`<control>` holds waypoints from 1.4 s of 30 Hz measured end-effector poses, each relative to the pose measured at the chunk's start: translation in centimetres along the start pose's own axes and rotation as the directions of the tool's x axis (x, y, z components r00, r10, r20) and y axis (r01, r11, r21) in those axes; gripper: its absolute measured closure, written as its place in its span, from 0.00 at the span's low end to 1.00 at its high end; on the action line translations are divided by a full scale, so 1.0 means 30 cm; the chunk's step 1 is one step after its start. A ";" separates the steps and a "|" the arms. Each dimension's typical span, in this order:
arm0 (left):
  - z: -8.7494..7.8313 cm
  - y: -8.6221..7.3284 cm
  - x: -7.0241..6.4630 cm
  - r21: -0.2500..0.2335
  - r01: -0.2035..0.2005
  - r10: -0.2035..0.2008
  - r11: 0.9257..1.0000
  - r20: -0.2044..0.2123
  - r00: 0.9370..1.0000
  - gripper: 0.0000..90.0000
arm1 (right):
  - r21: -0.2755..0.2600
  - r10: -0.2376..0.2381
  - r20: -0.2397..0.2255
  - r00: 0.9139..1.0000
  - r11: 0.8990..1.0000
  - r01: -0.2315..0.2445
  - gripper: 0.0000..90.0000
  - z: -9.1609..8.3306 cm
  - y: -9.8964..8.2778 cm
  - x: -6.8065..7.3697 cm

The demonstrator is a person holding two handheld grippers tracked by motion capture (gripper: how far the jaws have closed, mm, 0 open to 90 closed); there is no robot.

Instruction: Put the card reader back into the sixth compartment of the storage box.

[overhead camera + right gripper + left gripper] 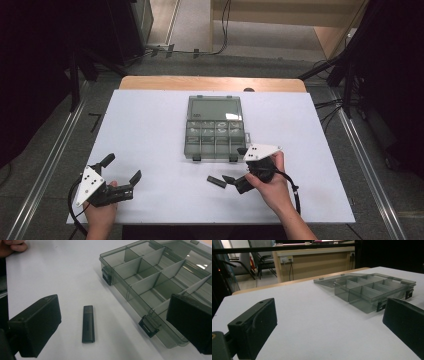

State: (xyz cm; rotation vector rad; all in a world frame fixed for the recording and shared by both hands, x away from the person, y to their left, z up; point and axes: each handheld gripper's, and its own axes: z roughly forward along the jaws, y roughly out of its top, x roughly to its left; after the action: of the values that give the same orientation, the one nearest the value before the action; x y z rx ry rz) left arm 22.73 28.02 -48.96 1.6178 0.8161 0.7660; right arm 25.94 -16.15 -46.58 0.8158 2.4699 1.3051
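Right gripper [113, 322] gapes over probably a USB stick [88, 324].

– What holds everything up?

– A table [150, 130] with a white top and a strip of pale wood along its far edge.

– What lies on it?

– A smoky transparent compartment box [215, 134] sits near the middle, its lid folded flat open toward the far edge, dividers splitting the tray into small cells. Just in front of the box, toward the near edge, a small dark flat stick [88, 324] lies flat on the white surface, apart from the box.
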 end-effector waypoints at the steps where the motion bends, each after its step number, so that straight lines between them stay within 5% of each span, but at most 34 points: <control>1: 0.000 0.000 0.000 0.000 0.000 0.000 1.000 0.000 1.000 0.00 | 0.003 0.001 -0.003 1.000 1.000 -0.001 0.00 0.003 0.001 0.002; 9: 0.000 0.000 0.000 0.001 0.000 0.000 1.000 -0.001 1.000 0.00 | 0.043 -0.005 -0.017 1.000 0.999 0.006 0.00 0.036 0.012 0.013; 13: 0.000 0.000 -0.001 0.000 0.002 -0.002 1.000 -0.001 1.000 0.00 | 0.053 0.000 0.009 1.000 0.999 0.000 0.11 0.046 0.013 0.017; 22: 0.002 0.000 0.000 0.001 0.003 -0.003 1.000 0.001 1.000 0.00 | 0.114 0.000 -0.025 1.000 0.993 0.003 0.13 0.084 0.016 0.035; 26: 0.001 0.000 0.000 0.000 0.004 -0.004 1.000 0.002 1.000 0.00 | 0.141 -0.005 -0.005 1.000 0.990 0.005 0.24 0.100 0.015 0.045; 42: 0.001 0.000 0.001 0.000 0.005 -0.005 1.000 0.002 1.000 0.00 | 0.194 0.011 -0.068 0.998 0.981 0.003 0.56 0.135 0.006 0.068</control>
State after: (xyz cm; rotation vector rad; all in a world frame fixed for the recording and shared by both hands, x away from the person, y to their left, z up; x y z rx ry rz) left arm 22.76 28.03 -48.96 1.6156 0.8180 0.7607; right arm 26.12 -12.11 -48.66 0.8328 2.6834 1.1228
